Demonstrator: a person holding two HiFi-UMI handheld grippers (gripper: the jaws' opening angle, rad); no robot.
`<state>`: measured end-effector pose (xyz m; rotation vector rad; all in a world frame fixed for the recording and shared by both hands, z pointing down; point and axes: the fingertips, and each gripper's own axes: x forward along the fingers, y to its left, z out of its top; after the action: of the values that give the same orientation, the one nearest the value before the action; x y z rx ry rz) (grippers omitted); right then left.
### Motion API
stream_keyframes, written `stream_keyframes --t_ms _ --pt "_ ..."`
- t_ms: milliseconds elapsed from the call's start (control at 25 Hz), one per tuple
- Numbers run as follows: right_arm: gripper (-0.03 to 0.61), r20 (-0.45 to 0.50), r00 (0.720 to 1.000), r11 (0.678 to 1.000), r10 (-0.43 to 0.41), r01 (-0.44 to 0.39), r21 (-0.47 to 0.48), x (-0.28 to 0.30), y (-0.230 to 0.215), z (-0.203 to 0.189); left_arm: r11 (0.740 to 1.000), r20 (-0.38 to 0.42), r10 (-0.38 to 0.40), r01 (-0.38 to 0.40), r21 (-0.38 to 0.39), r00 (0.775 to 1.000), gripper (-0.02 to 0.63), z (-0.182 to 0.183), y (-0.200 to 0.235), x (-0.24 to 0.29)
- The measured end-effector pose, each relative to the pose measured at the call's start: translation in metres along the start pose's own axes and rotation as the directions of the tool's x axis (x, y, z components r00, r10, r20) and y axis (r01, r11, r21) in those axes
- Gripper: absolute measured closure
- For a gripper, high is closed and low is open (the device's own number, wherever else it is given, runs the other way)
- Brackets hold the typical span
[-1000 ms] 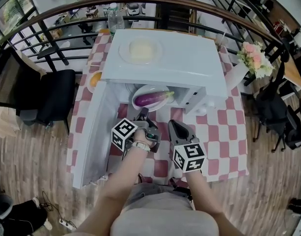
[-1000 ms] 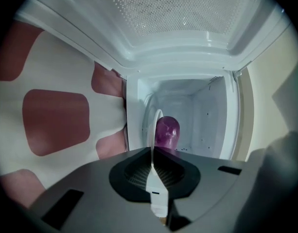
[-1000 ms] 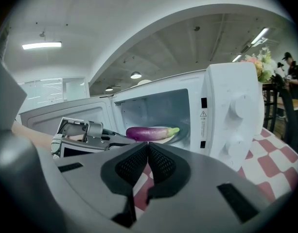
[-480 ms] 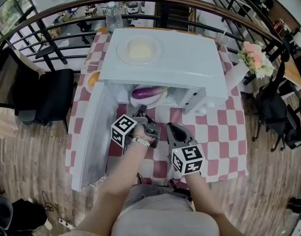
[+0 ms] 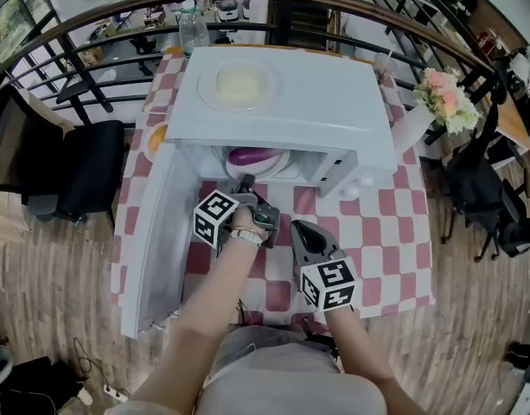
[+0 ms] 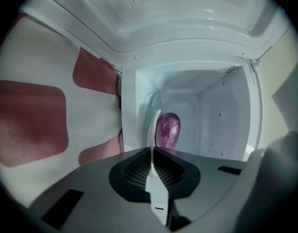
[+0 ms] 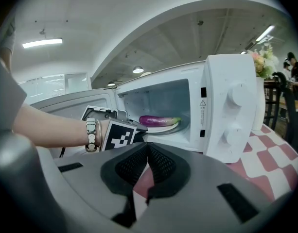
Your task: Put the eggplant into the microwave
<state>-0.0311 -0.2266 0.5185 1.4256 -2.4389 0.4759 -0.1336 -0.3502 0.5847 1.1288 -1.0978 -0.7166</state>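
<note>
Two tongs show from the head view, both mine, over the red-and-white checked cloth [image 5: 381,232]. My left tongs [image 5: 245,186] reach into the mouth of the white microwave [image 5: 321,102], whose door [image 5: 156,223] hangs wide open on the left. My right tongs [image 5: 297,229] hover apart from it, just above the cloth in front of the oven. The eggplant [image 5: 252,155] lies on a white plate [image 5: 280,164], partly under the microwave's top edge. A pale dish [image 5: 239,85] sits on the microwave's roof, and flowers [image 5: 446,102] stand to its right.

In the left gripper view, my jaws are pressed together on the near rim of the plate, which runs edge-on between the pads. The purple eggplant rests just past the rim, end toward me, inside the white cavity.

In the right gripper view, my jaws are closed tip to tip with nothing between them. Beyond them the eggplant lies lengthwise on the plate inside the open microwave, green stem end toward the control panel. My left hand and its marker cube sit at the oven's opening.
</note>
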Motion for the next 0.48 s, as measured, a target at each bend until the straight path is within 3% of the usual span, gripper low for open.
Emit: stream_keyframes --t_ms 320,480 --pt "0.554 -0.020 1.000 1.000 -0.015 0.016 0.024 -0.0051 -0.0078 -0.0106 1.000 0.023 0.010 -0.010 -0.007 1.000 0.597 0.0006 0.0006 0.0073" --pt "0.554 -0.025 1.000 1.000 -0.012 0.013 0.024 -0.0046 -0.0071 -0.0114 0.998 0.027 0.065 -0.065 0.000 0.998 0.594 -0.0001 0.0014 0.0076"
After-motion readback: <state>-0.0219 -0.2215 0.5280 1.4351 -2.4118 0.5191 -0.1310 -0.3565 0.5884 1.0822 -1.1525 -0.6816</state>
